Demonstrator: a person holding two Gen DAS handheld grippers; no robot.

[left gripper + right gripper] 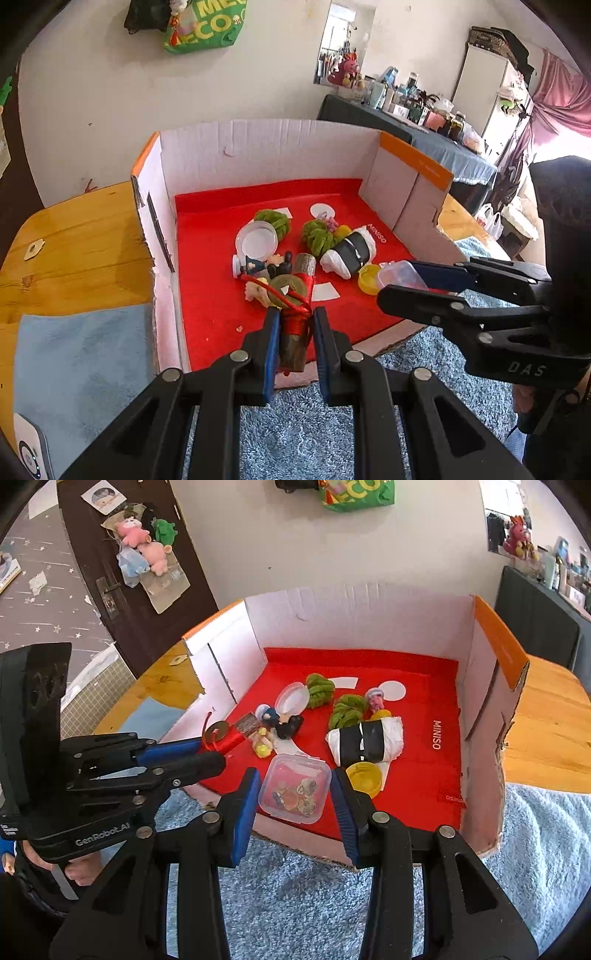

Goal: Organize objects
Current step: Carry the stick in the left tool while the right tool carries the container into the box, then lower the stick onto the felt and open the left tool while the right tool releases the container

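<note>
Left wrist view: left gripper (294, 321) pinching red-wrapped stick (295, 332), long axis along the fingers, far end toward box (258, 147) back wall. Right gripper (295, 794) clamped on clear tub (294, 788) over open front edge; bare red liner (424, 775) toward right wall.

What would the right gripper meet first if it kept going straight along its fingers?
Probably the red mat, then the black-and-white bundle. The right gripper grips a clear box; depth is uncertain.
</note>
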